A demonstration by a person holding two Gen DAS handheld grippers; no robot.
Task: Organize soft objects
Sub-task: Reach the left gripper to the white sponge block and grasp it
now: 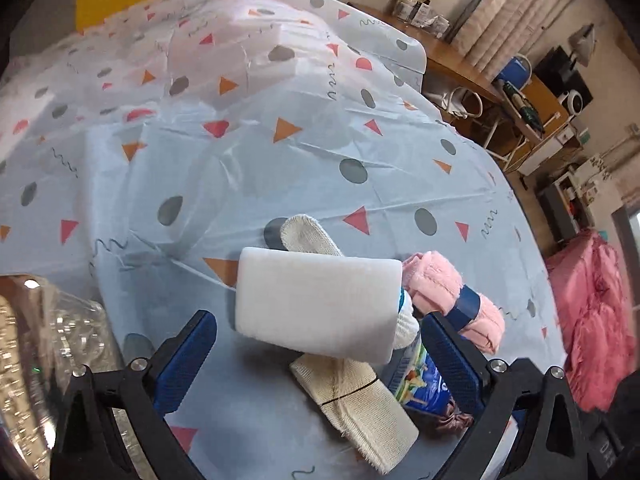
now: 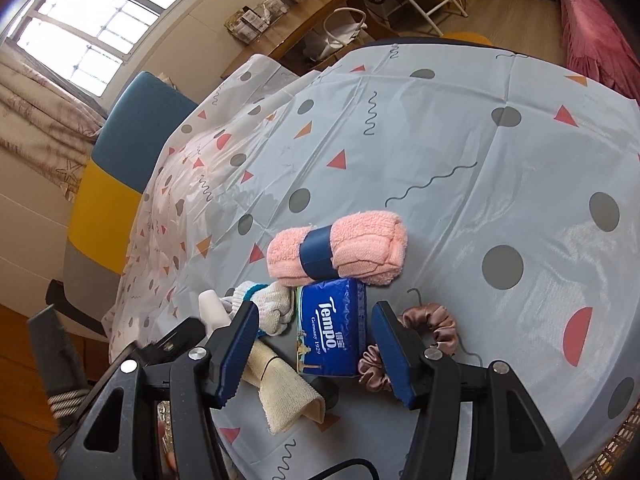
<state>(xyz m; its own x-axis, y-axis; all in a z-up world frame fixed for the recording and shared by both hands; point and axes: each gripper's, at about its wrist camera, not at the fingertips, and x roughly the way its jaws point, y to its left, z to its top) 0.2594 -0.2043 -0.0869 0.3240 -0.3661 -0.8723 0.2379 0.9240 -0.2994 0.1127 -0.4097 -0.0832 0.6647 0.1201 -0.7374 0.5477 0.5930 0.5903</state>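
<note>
A white sponge block (image 1: pixel 320 304) lies tilted over a cream knitted glove (image 1: pixel 304 236), between the wide-apart fingers of my left gripper (image 1: pixel 318 320). The gripper is open and neither pad touches the sponge. Beside it lie a pink towel roll (image 1: pixel 452 292) with a blue band, a folded beige cloth (image 1: pixel 356 396) and a blue tissue packet (image 1: pixel 416 384). My right gripper (image 2: pixel 314 312) hovers half open over the tissue packet (image 2: pixel 328 328), with gaps at both pads. A pink scrunchie (image 2: pixel 432 320) lies to the right, the towel roll (image 2: pixel 340 248) behind, the glove (image 2: pixel 268 308) and beige cloth (image 2: pixel 288 392) to the left.
A patterned light-blue tablecloth (image 1: pixel 360 160) covers the round table. A clear plastic container (image 1: pixel 40 360) stands at the near left. A blue and yellow chair (image 2: pixel 120 160) is behind the table. A pink bedspread (image 1: pixel 592 320) and a wooden desk (image 1: pixel 460 64) are on the right.
</note>
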